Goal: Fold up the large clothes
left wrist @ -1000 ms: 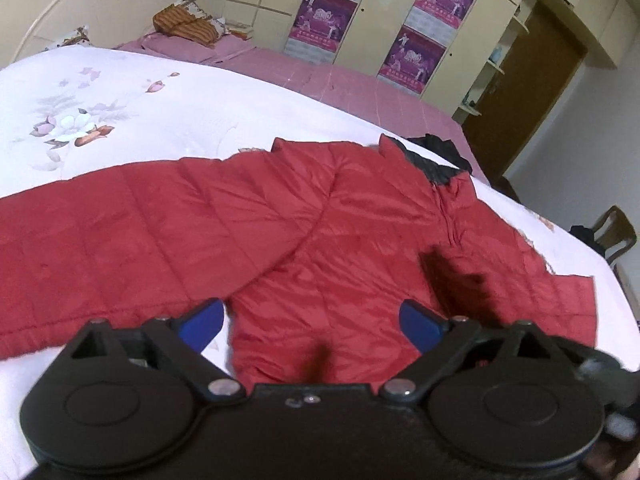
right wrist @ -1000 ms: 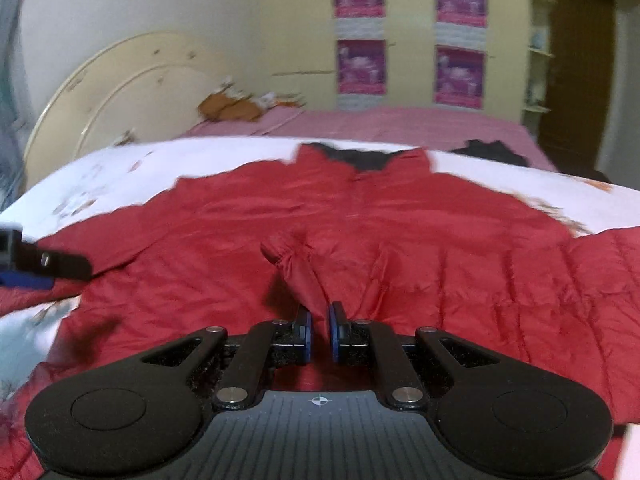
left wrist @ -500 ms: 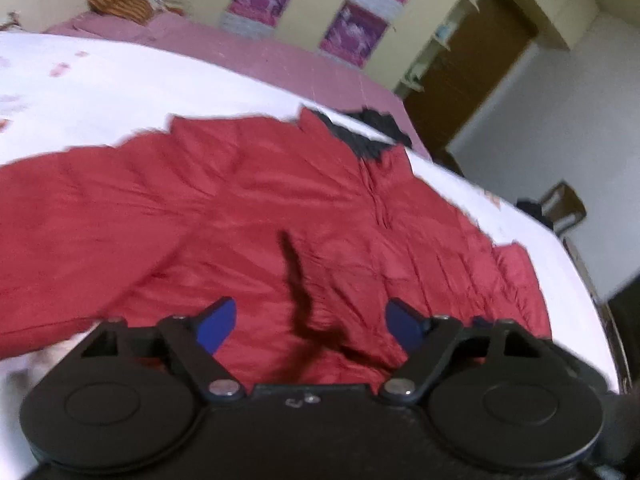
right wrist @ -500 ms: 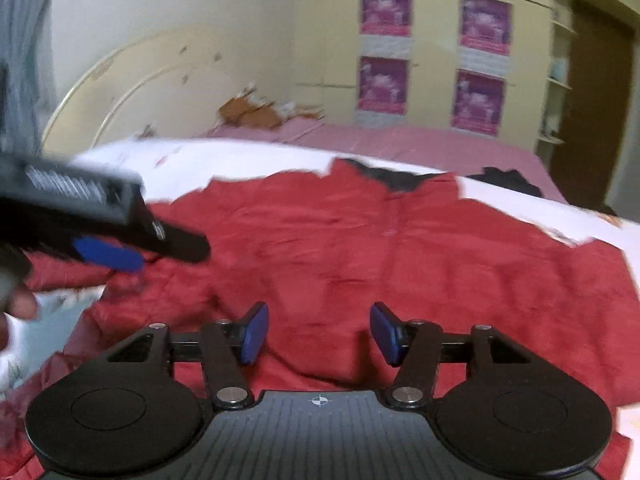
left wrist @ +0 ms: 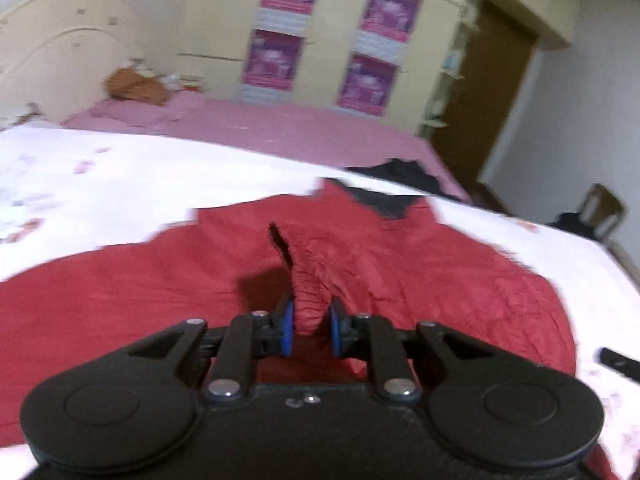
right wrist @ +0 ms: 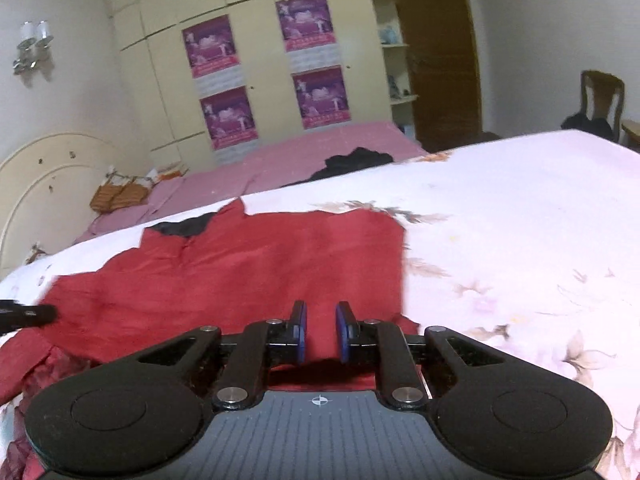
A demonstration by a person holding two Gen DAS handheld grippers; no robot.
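Left gripper [left wrist: 310, 330] pinching red jacket [left wrist: 440, 280]

Purple posters [right wrist: 210, 46] on cream wardrobe [right wrist: 256, 4], brown door [right wrist: 436, 48], wooden chair [right wrist: 602, 96].

dim indoor light, motion blur throughout, fisheye bending at edges, dark vignetted corners
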